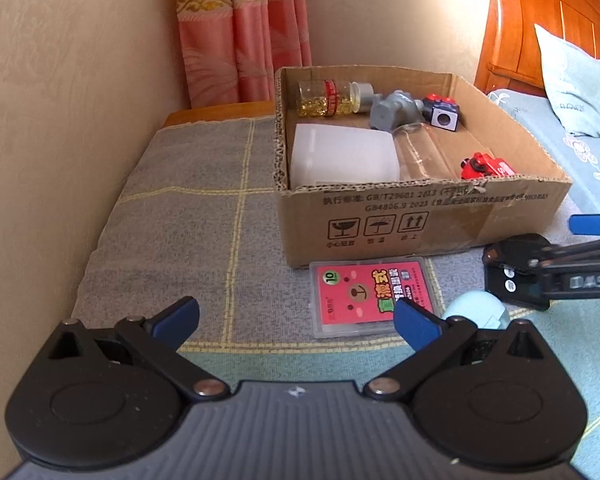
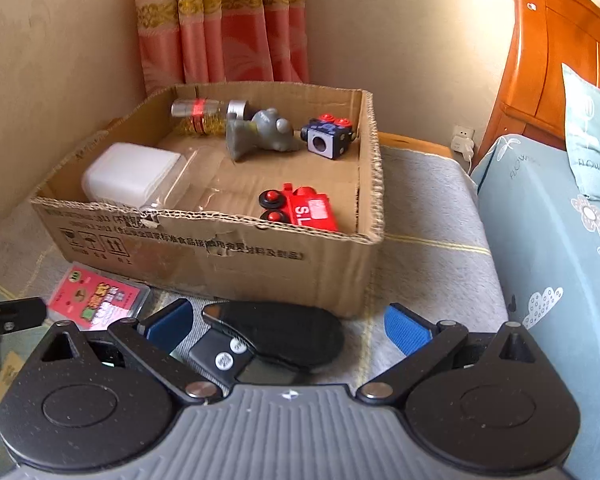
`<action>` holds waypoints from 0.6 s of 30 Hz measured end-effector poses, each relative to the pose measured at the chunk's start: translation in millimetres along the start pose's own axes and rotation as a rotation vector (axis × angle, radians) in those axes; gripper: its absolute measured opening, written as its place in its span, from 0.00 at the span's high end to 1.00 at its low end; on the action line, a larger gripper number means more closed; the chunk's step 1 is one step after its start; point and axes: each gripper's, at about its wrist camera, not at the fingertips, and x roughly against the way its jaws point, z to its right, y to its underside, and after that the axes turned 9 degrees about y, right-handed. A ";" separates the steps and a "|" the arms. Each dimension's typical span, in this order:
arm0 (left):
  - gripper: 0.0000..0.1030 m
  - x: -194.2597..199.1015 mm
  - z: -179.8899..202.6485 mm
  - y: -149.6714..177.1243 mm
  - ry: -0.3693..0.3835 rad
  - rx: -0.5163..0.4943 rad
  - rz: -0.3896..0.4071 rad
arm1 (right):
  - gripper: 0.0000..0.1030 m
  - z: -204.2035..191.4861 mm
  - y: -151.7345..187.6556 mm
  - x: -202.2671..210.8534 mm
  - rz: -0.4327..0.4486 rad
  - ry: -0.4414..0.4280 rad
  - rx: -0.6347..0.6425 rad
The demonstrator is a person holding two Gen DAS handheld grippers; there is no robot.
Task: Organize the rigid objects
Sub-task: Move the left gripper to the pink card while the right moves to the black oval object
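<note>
A cardboard box [image 1: 420,216] stands on a grey checked cloth. It holds a capsule bottle [image 1: 332,98], a grey toy [image 1: 392,112], a dark cube [image 1: 442,114], a white tub [image 1: 340,154], a clear bottle [image 1: 420,156] and a red toy train [image 1: 486,166]. In front of it lie a pink card case [image 1: 372,296] and a pale blue round object [image 1: 476,312]. My left gripper [image 1: 296,320] is open above the cloth, its right finger near the case. A black device with white buttons [image 2: 272,336] lies between the wide-apart fingers of my right gripper [image 2: 290,326], which is open.
A wall and pink curtain [image 1: 244,32] close off the left and back. A bed with a blue flowered cover [image 2: 560,240] and a wooden headboard [image 2: 556,40] lies to the right. A wall socket [image 2: 462,140] sits behind the box.
</note>
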 end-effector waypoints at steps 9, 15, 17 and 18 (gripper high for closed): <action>0.01 -6.5 1.5 -2.6 0.016 0.001 -0.009 | 0.00 -13.5 -1.5 -18.8 -0.017 0.026 0.043; 0.01 -13.1 7.4 -6.6 0.039 -0.004 -0.016 | 0.00 4.8 0.5 -23.0 -0.033 0.037 -0.001; 0.01 -16.9 8.6 -7.8 0.055 0.001 -0.017 | 0.00 13.4 2.2 -23.8 -0.047 0.051 -0.021; 0.01 -19.5 9.6 -8.6 0.059 0.004 -0.019 | 0.00 16.8 3.5 -24.6 -0.056 0.058 -0.027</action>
